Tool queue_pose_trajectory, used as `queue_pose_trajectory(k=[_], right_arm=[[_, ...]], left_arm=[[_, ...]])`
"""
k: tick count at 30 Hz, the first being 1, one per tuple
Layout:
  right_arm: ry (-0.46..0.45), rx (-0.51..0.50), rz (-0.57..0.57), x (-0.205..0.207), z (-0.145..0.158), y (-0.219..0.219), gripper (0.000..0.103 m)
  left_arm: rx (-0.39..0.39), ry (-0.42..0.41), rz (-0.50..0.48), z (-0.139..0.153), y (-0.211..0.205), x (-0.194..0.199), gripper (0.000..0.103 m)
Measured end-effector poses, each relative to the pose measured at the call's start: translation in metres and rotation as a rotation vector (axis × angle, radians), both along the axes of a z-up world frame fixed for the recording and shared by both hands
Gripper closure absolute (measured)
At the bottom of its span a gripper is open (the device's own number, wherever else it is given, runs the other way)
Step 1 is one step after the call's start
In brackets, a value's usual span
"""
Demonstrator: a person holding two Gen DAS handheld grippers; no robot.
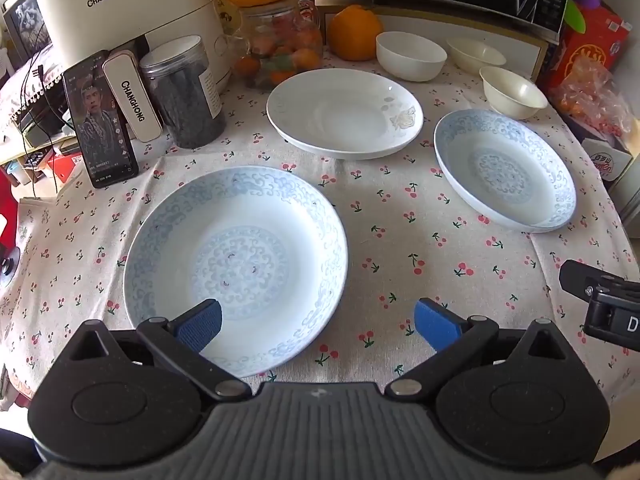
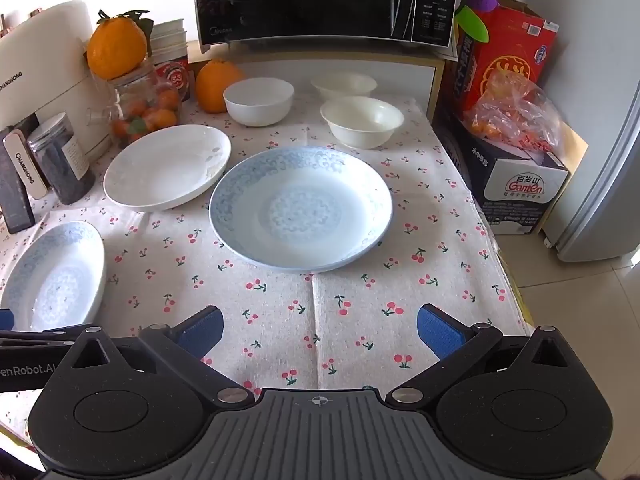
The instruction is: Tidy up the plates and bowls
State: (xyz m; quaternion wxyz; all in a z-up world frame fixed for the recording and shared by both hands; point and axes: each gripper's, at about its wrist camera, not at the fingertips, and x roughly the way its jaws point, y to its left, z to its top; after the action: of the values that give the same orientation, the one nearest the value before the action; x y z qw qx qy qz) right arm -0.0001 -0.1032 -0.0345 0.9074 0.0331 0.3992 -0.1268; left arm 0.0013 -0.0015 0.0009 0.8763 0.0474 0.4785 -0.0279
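Nothing is stacked yet: three plates and three bowls lie singly on the cloth [image 2: 280, 312], apart from one another, so the sorting looks not yet begun, and both grippers hang over the near edge with jaws spread wide and empty, apparently poised to choose a first piece. From the right wrist view, one blue plate [image 2: 300, 208] sits dead centre at 12 o'clock of the right gripper [image 2: 320, 330], the white plate [image 2: 168, 166] at 10, and the second blue plate [image 2: 56, 276] at 9, partly under the left gripper [image 1: 318, 326]. The bowls cluster behind near the microwave [image 2: 320, 0]: a white bowl [image 2: 258, 100] at 11, a cream bowl [image 2: 362, 120] at 12 and a far bowl [image 2: 344, 83] just behind it.
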Motion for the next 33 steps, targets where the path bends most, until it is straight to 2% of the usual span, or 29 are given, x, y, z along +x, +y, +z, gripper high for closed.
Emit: queue_pose_trajectory(k=[15,18,20,24,26,29,33], right_arm=[[0.020,0.005,-0.020,0.015,0.021,-0.007,0.000],[0.028,0.007,-0.024,0.019,0.027,-0.011,0.000],[0.033,0.011,-0.024,0.025,0.032,-0.014,0.000],[0.035,0.011,-0.011,0.041,0.043,-0.023,0.000],[0.045,0.005,0.000,0.051,0.045,-0.028,0.000],[0.062,0.005,0.007,0.067,0.044,-0.038,0.000],[0.085,0.075,0.006,0.090,0.036,-0.056,0.000]], left_arm=[[0.062,-0.073,-0.074,0.018,-0.023,0.015,0.000],[0.062,-0.042,-0.085,0.019,-0.026,0.022,0.000],[0.053,-0.035,-0.095,0.019,-0.027,0.028,0.000],[-0.021,-0.115,-0.138,0.025,-0.028,0.038,0.000],[-0.039,-0.129,-0.185,0.027,-0.032,0.045,0.000],[-0.054,-0.097,-0.250,0.025,-0.039,0.060,0.000],[-0.089,-0.049,-0.294,0.017,-0.045,0.078,0.000]])
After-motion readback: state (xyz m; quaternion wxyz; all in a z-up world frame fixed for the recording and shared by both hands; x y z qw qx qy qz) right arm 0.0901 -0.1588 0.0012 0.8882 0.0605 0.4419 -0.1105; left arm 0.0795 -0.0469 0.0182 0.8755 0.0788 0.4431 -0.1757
